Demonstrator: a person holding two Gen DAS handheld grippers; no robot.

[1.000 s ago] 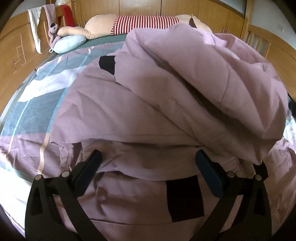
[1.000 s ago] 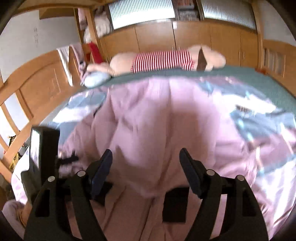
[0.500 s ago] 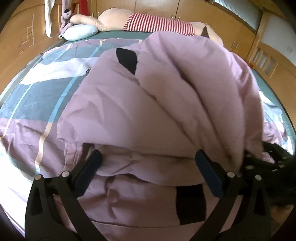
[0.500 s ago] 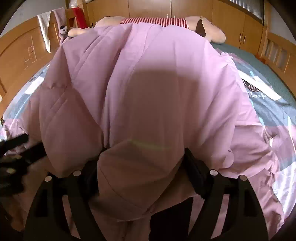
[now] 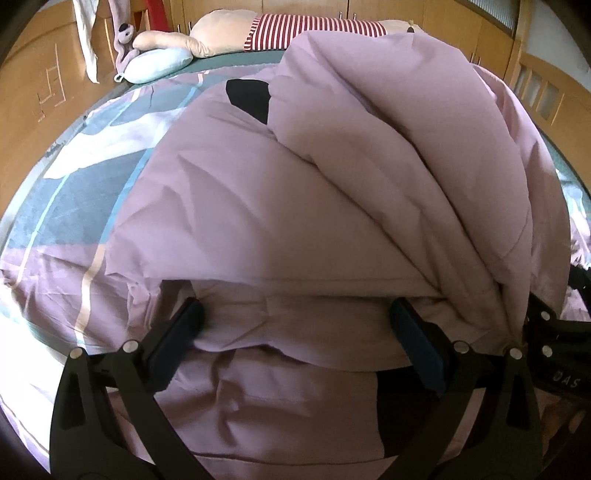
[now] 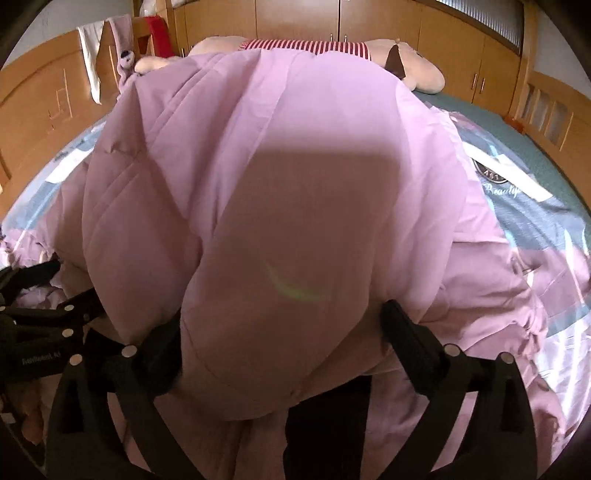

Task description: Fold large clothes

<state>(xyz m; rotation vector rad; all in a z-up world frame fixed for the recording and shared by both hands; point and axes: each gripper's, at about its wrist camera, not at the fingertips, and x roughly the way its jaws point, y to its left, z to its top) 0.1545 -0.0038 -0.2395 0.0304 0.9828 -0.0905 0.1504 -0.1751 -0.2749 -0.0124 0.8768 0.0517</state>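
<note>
A large pink padded jacket (image 5: 332, 203) lies bunched on the bed, one thick part folded over the rest, with a black patch (image 5: 251, 96) showing at its far side. My left gripper (image 5: 295, 328) stands wide open low over the near hem, and a soft fold bulges between its fingers. In the right wrist view the jacket (image 6: 295, 166) fills the frame. My right gripper (image 6: 280, 347) has its jaws opening around a thick padded fold that sags between them. Each gripper shows at the edge of the other's view, close together.
The bed cover (image 5: 74, 192) is grey, white and pink. A plush toy in a red-striped shirt (image 5: 310, 29) and a light blue pillow (image 5: 159, 66) lie at the far end. Wooden bed sides (image 6: 48, 103) and cupboards (image 6: 388, 33) surround the bed.
The raised part of the jacket has come down over the lower part. My right gripper sank with it and its jaws widened. The left gripper kept its place and width.
</note>
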